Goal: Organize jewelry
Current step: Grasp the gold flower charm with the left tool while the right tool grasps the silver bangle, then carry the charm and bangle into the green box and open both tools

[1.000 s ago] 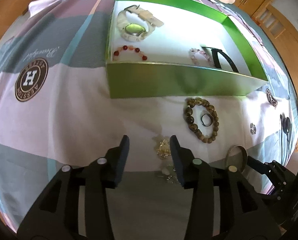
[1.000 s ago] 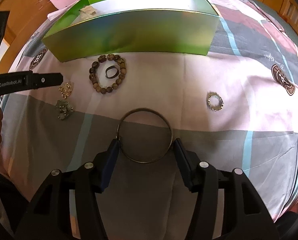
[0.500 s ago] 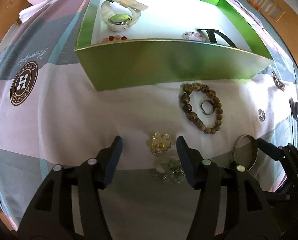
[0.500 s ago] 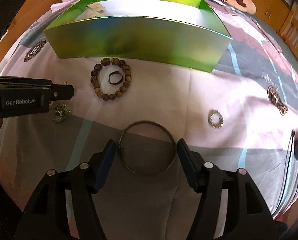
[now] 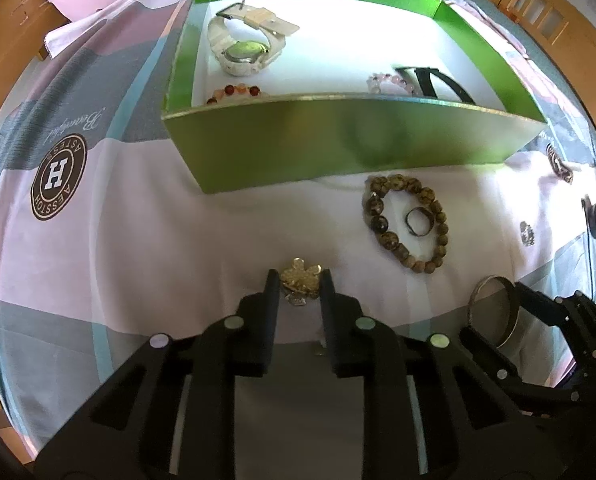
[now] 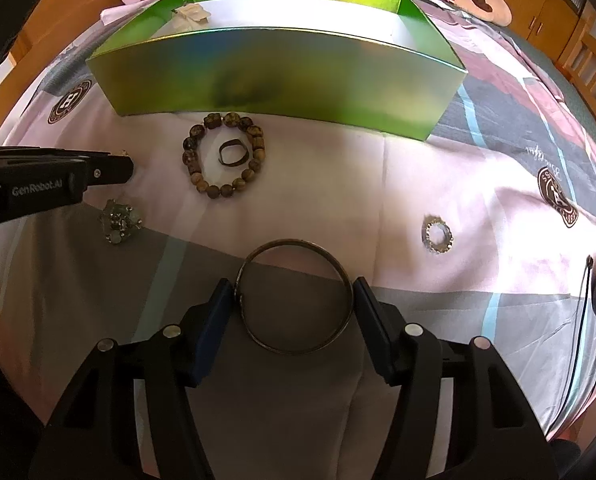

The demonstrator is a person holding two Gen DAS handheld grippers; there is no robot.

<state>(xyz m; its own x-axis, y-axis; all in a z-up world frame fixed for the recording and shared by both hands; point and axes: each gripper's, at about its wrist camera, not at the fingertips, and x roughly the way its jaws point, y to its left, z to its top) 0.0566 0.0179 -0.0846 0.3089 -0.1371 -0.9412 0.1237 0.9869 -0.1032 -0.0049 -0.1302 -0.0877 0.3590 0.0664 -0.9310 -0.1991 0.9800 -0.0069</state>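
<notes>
My left gripper point(image 5: 300, 286) is closing on the gold flower brooch point(image 5: 301, 277); the piece sits right between the tips at dead centre, pads look to be touching both sides, and it is on the pink-and-grey bedsheet point(image 5: 137, 240), not lifted as far as I can tell. What matters next: the green box point(image 5: 338, 148) lies at 12 o'clock from this gripper, its long axis running 9 to 3 across my view, near wall facing me, so I judge the brooch has to go up and over that wall. Inside it already: white watch point(image 5: 245, 46) at 11, red bead bracelet point(image 5: 233, 91) by the near wall, pink bead bracelet point(image 5: 390, 82) and a black strap point(image 5: 434, 82) at 1. The brown bead bracelet point(image 5: 404, 224) with a dark ring point(image 5: 419, 222) inside its loop lies at 2, well clear. My right gripper point(image 6: 293, 300) stands about half open, its tips bracketing the metal bangle point(image 6: 295, 298) flat on the sheet; contact at the left tip, the right side I cannot tell. From there the box is at 12, the green stone brooch point(image 6: 119, 224) at 10, a small sparkly ring point(image 6: 437, 235) at 2. The left hand is nearer to depositing.
</notes>
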